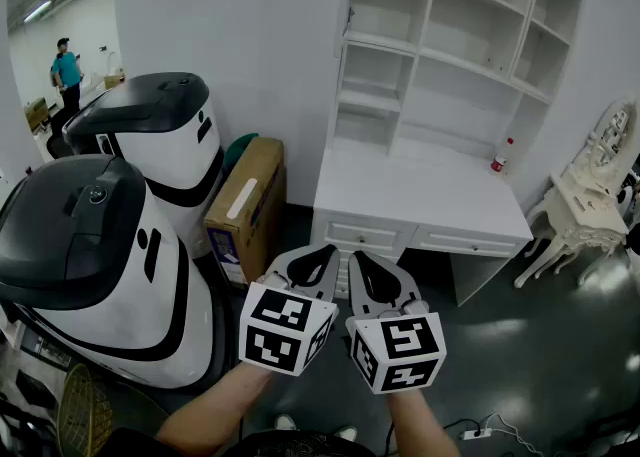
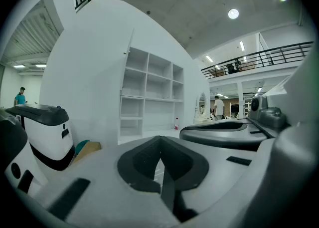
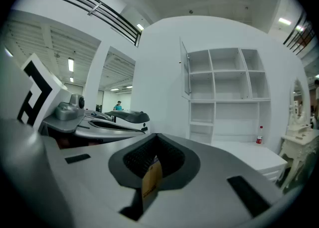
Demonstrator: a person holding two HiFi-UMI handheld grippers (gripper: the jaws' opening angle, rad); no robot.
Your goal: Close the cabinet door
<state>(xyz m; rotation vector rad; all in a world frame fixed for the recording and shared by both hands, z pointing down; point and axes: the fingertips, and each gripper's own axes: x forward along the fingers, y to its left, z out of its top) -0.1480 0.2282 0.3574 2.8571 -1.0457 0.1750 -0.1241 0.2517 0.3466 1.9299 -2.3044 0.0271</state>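
A white desk with an open-shelf hutch (image 1: 440, 35) stands against the wall ahead. At the hutch's upper left a narrow white cabinet door (image 1: 350, 0) stands swung out, seen nearly edge-on; it also shows in the left gripper view (image 2: 130, 47) and the right gripper view (image 3: 185, 70). Both grippers are held side by side low in the head view, well short of the desk. My left gripper (image 1: 325, 249) is shut with nothing in it, and my right gripper (image 1: 357, 257) is shut and empty too. In their own views, the left gripper (image 2: 160, 142) and right gripper (image 3: 155, 139) jaws meet at the tips.
Two large white-and-black machines (image 1: 110, 245) stand at the left, with a cardboard box (image 1: 250, 205) leaning beside the desk. A red-capped bottle (image 1: 503, 155) is on the desktop. An ornate white table (image 1: 585, 210) is at the right. A person (image 1: 66, 70) stands far back left.
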